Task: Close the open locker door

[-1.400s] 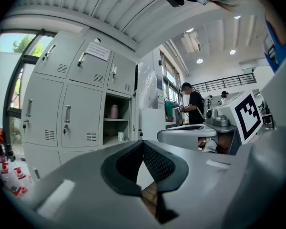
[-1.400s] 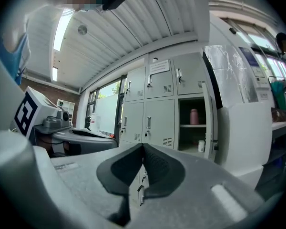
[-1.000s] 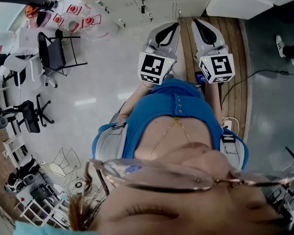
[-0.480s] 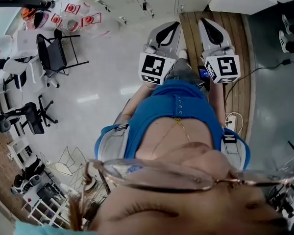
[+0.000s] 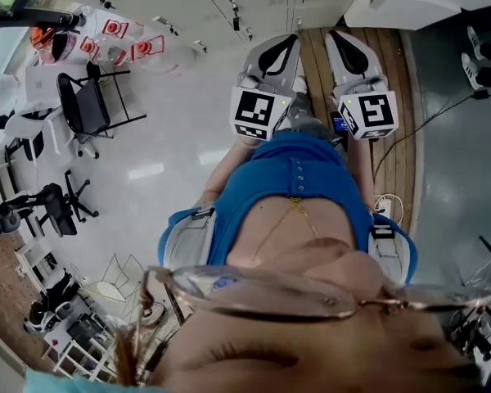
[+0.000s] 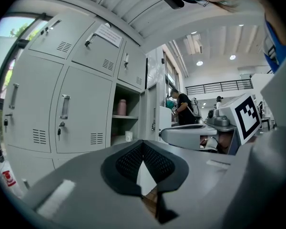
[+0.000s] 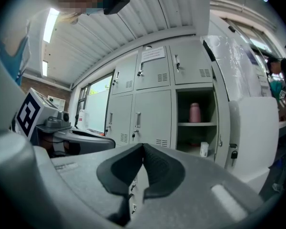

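Both grippers are held level, pointed at the bank of grey lockers [image 7: 148, 104].

Left gripper [image 6: 143, 146]: fingers [image 6: 128, 162] clenched tip to tip, nothing between them. Right gripper [image 7: 143, 149]: the same, clenched and empty.

The open locker [image 7: 195, 123] lies ahead and to the right in the right gripper view. A pink bottle [image 7: 194, 112] stands on its shelf, and a small white box [image 7: 204, 149] sits on the level below. Its door [image 7: 252, 132] is swung wide out on the right side, with a key [image 7: 234, 154] hanging at the lock. We judge neither gripper to be at the door yet, so the closing has not begun.

Risks as we read them:
- Clenched fingers pushing a smooth painted panel may skid off it.
- A push close to the hinge would barely turn the door.
- The hanging key could snag a finger.
- A hard shove might bounce the door back unlatched.
- The white box seems near the front edge. If it overhangs, the door would stop against it.
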`<action>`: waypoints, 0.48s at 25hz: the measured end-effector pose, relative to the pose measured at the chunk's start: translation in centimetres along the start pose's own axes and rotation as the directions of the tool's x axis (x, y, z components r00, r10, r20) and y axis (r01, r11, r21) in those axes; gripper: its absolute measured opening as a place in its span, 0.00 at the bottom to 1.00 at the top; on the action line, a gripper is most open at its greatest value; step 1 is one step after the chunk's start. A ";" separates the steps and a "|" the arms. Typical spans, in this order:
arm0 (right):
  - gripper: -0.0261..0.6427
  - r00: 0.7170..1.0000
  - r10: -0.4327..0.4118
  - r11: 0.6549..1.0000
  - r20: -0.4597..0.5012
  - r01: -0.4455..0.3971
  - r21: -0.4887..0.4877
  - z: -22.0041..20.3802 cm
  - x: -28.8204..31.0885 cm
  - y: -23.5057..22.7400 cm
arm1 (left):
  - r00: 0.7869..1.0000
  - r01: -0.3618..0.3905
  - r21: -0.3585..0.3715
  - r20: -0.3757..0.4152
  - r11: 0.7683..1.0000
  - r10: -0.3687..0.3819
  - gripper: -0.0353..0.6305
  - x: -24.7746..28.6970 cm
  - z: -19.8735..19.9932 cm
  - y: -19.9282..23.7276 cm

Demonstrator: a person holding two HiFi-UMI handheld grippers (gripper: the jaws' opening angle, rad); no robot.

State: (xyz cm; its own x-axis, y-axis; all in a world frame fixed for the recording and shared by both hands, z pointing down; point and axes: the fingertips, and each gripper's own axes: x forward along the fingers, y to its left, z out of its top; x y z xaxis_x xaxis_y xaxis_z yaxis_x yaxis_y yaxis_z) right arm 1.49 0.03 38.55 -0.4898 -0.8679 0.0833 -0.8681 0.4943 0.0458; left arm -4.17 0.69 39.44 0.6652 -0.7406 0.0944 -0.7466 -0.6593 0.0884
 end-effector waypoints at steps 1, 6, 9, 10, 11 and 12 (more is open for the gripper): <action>0.04 1.000 0.001 1.000 0.002 -0.001 0.002 0.0 0.7 -0.6 | 1.000 -0.001 0.002 0.003 1.000 0.001 0.05 0.9 0.2 0.4; 0.04 1.000 0.012 1.000 0.019 -0.012 0.005 0.9 3.9 -3.9 | 1.000 -0.008 0.013 -0.009 1.000 0.008 0.05 5.3 1.1 2.4; 0.04 1.000 0.013 1.000 0.028 -0.013 0.005 1.8 5.4 -6.4 | 1.000 -0.009 0.009 0.005 1.000 0.009 0.05 8.0 2.5 3.0; 0.04 0.999 0.013 1.000 0.033 -0.013 0.007 2.0 5.8 -7.2 | 1.000 -0.008 0.009 0.004 1.000 0.008 0.05 8.8 2.8 3.1; 0.04 0.999 0.013 1.000 0.040 -0.014 0.009 2.3 6.1 -7.9 | 1.000 -0.007 0.010 0.003 1.000 0.007 0.05 9.6 3.0 3.3; 0.04 0.999 0.016 1.000 0.047 -0.017 0.011 2.5 6.5 -8.5 | 1.000 -0.008 0.013 0.004 1.000 0.008 0.05 10.3 3.2 3.4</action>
State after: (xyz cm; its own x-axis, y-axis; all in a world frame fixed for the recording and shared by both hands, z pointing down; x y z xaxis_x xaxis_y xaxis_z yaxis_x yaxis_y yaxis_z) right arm 5.49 -9.97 36.24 -0.5071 -0.8610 0.0375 -0.8605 0.5083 0.0334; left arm 0.15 -9.61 37.53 0.6592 -0.7464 0.0914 -0.7519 -0.6550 0.0749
